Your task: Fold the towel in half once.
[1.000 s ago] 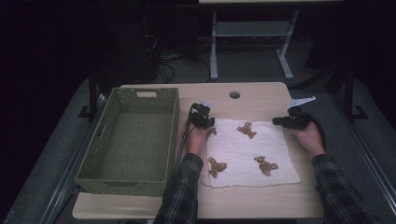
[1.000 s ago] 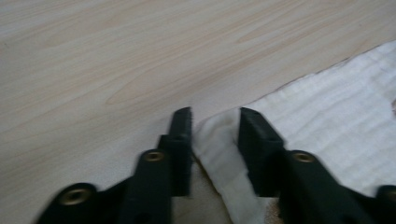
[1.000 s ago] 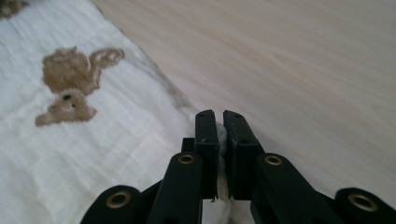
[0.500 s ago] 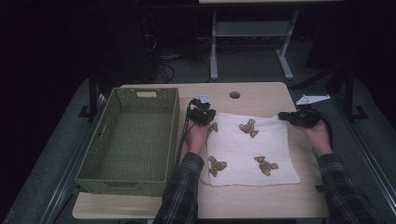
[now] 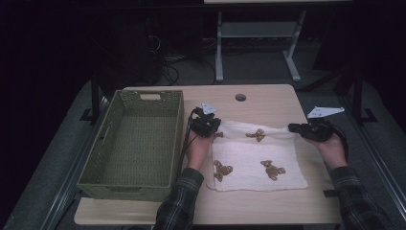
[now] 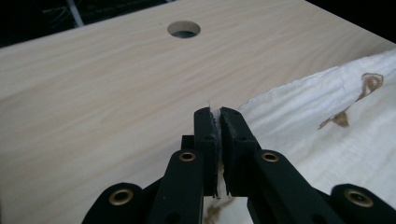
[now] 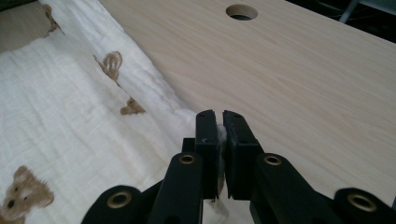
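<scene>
Two far corners of the white bear-print cloth [image 5: 256, 158] are pinched, one in the left tongs [image 5: 207, 125], one in the right tongs [image 5: 306, 130]; its near edge lies on the tabletop [image 5: 268, 103]. This looks like the start of a fold, calling for both corners brought level toward the near edge. Left of the cloth stands the green basket [image 5: 139, 143]; beyond it, bare wood and a cable hole [image 5: 241, 97].

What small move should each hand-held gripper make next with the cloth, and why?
Probably carry the far edge toward the person, folding the cloth in half. The left hand-held gripper and right hand-held gripper are each shut on a far corner, the edge stretched between them, while the near half lies flat on the table.
</scene>
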Demonstrator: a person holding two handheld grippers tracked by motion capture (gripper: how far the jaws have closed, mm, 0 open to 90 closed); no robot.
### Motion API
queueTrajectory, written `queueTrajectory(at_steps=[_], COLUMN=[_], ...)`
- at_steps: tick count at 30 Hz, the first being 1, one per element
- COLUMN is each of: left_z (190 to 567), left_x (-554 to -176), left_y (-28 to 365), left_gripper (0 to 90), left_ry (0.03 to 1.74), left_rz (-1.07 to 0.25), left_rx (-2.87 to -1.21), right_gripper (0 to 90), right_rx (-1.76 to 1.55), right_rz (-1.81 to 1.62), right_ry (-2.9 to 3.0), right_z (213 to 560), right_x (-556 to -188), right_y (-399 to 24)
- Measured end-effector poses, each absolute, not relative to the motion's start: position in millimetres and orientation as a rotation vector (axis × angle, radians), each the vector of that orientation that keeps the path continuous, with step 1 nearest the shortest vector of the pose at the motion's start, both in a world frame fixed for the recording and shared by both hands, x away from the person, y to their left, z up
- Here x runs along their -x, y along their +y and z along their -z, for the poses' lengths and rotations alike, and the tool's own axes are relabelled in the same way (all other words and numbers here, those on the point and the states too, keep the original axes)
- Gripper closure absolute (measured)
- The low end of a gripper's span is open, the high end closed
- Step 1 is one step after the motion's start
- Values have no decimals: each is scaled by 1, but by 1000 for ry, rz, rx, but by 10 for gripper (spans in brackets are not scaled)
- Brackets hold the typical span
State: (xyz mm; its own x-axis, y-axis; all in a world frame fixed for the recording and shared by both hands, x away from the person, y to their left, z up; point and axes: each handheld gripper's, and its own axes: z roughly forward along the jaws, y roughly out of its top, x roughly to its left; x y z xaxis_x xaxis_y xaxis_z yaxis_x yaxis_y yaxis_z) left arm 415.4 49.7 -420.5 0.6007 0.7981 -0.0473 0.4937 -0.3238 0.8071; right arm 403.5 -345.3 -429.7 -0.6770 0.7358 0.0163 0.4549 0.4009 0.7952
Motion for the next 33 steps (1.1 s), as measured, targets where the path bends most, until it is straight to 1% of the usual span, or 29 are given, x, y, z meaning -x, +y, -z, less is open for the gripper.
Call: queueTrajectory(at_steps=[18,25,33], left_z=[418,419,427], left_x=[-360,-339,-314], left_y=[54,60,60], left_gripper=[852,852,851], left_ry=[979,970,942], left_rz=[-443,-400,-369], left_rx=[-2008,-1973,-1997], right_gripper=[846,846,846], right_rx=[-1021,-1036,-1036], right_rz=[-1149,-1152,-1157], right_ry=[2341,2364,2370], right_z=[431,435,434], right_x=[-356,-340,-318], right_y=[-350,-349,-352])
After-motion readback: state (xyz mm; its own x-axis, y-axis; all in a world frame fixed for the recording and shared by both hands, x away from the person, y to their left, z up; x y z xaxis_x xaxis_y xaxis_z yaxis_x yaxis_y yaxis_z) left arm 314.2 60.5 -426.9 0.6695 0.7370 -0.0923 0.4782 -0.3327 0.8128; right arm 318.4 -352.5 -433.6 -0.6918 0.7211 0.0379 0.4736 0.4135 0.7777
